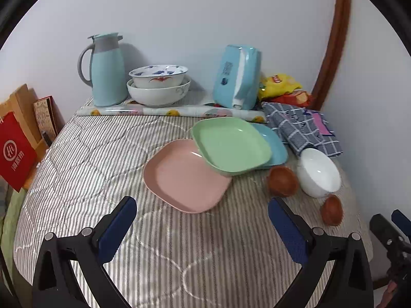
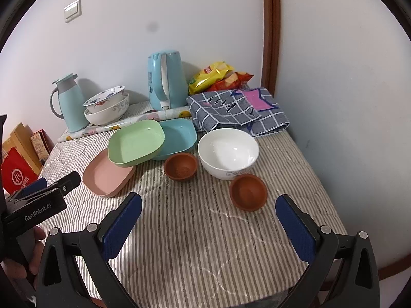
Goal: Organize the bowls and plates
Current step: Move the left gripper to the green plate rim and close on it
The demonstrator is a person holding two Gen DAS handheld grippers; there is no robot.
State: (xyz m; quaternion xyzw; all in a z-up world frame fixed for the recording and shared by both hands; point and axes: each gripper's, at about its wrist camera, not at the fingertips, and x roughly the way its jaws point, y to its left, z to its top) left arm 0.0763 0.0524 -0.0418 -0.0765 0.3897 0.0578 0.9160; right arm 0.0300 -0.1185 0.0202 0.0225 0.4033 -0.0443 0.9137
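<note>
Supporting surface: a table covered by a grey-and-white striped quilted cloth [image 2: 195,243]. Resting directly on the cloth: a pink plate [image 1: 183,177], a blue plate [image 2: 177,137], a white bowl [image 2: 228,152], two small brown bowls [image 2: 180,165] [image 2: 248,192] and a folded checked towel [image 2: 239,110]. A green plate [image 1: 231,145] lies across the pink and blue plates, tilted. Along the far edge runs a fruit-printed mat [image 1: 169,110], carrying a thermos jug [image 1: 106,69], two stacked patterned bowls [image 1: 159,84] and a blue kettle [image 2: 165,79]. Snack bags [image 2: 218,78] lie in the far corner.
</note>
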